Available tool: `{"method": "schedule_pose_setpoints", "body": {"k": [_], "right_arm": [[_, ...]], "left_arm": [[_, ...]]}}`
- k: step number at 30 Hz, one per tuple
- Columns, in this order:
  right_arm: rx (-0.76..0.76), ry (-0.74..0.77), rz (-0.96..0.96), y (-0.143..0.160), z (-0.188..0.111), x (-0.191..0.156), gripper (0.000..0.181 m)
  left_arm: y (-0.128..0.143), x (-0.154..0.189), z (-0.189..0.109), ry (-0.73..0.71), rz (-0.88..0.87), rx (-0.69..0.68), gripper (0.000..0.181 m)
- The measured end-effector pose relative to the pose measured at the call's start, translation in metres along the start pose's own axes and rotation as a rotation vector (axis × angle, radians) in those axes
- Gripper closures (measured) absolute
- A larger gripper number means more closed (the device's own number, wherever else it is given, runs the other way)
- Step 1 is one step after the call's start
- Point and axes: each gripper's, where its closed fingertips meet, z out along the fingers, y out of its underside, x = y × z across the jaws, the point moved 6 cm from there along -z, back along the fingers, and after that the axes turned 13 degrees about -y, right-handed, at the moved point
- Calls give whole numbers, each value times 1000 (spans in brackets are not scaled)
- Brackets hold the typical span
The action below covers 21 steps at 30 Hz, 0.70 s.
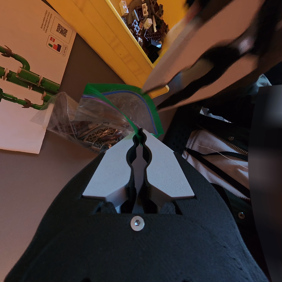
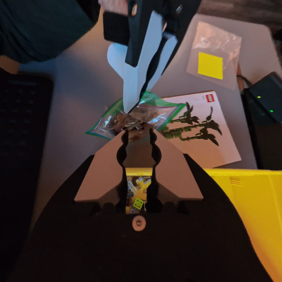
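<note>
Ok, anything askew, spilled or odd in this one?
Nothing spilled. The clear zip-top plastic bag of bricks lies crumpled, partly over the white instruction booklet, its green-edged mouth gaping, pinched by the left gripper. The right gripper is open.

My left gripper (image 1: pixel 141 134) has a matte black, grainy printed body that widens toward the camera, with one silver hex screw (image 1: pixel 137 223) set in the middle. Its two fingers (image 1: pixel 166 169) are pale grey wedges with flat faces, and their inner edges are lined in black and cut in a wavy profile. My right gripper (image 2: pixel 138 132) is the same build: black body, one round silver screw (image 2: pixel 138 223), grey wedge fingers (image 2: pixel 103 172) with black scalloped inner edges. I wear a dark jacket (image 1: pixel 238 203) with a brass zip and snap buttons over a light top (image 1: pixel 213 164).
</note>
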Motion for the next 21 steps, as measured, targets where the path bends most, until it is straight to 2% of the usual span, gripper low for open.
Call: {"method": "schedule_pose_setpoints", "body": {"k": [3,5,8,10,13,19,21], "right_arm": [[83,73,57,16,-44,14,155],[41,99,204,50,-55,31,156],[-197,104,391,105,-33,51,156],[-322,124,433,122,-15,58,159],[-355,139,457,125,1,63,161],[-340,102,472,126,11,63,162],[-341,88,465,128,14,62,170]], "left_arm": [[0,-1,-1,1,-6,4,181],[0,-1,-1,1,-7,5,181],[0,-1,2,1,-4,-6,181],[0,0,3,2,-2,-11,181],[-1,-1,2,1,-6,-7,181],[0,0,2,1,-3,-8,181],[0,0,2,0,-2,-8,181]]}}
